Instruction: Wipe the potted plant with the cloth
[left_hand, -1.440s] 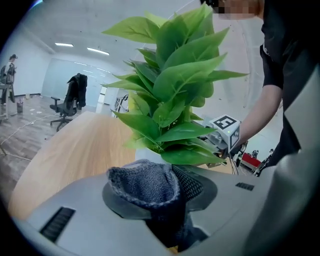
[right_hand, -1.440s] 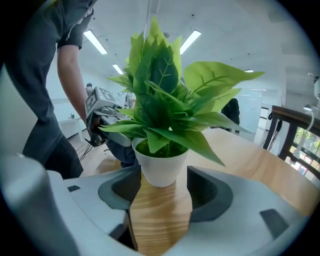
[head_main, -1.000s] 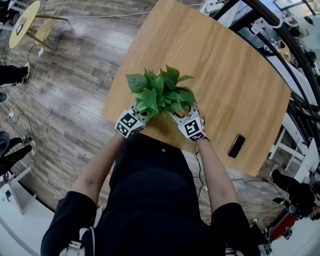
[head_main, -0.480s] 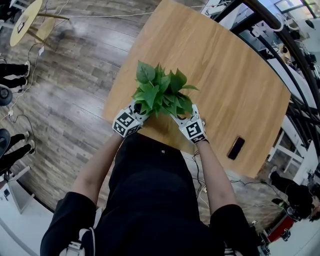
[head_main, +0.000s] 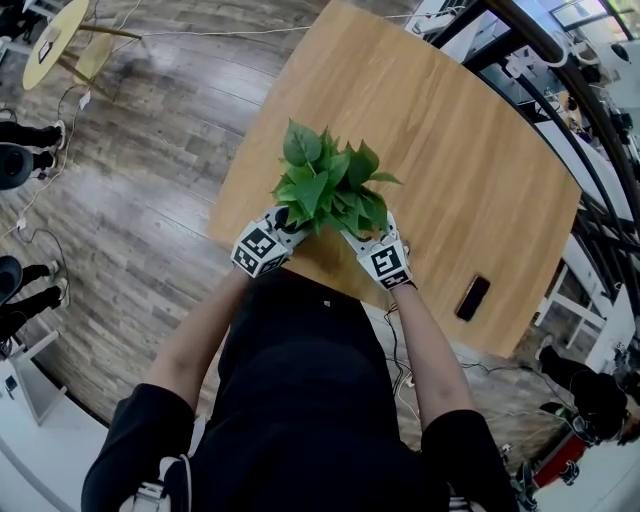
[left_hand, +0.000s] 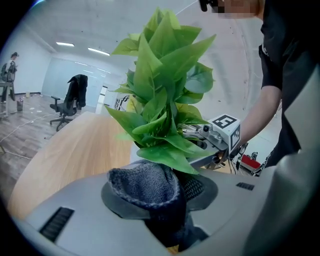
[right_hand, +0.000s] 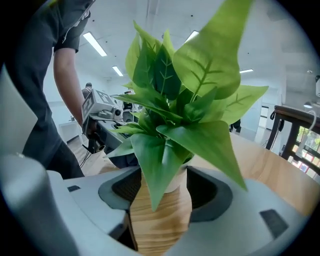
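Observation:
The potted plant (head_main: 330, 188) stands near the wooden table's (head_main: 440, 120) near edge, with broad green leaves over a small white pot (right_hand: 175, 181). My left gripper (head_main: 283, 224) is at the plant's left side, shut on a dark grey-blue cloth (left_hand: 145, 184). The cloth is pressed against the lowest leaves (left_hand: 165, 155). From the right, my right gripper (head_main: 356, 233) has its jaws on either side of the pot, its pads (right_hand: 207, 192) against it. In the left gripper view the right gripper (left_hand: 220, 135) shows behind the foliage.
A dark phone (head_main: 472, 295) lies on the table to the right of my right arm. The table's left edge drops to a wood-plank floor (head_main: 130, 180) with cables. People's feet (head_main: 25, 160) and a round stool (head_main: 50, 45) are at the far left.
The foliage has turned: the big leaf that pointed left now stands at the top. Both grippers have stayed almost in place at the plant's base.

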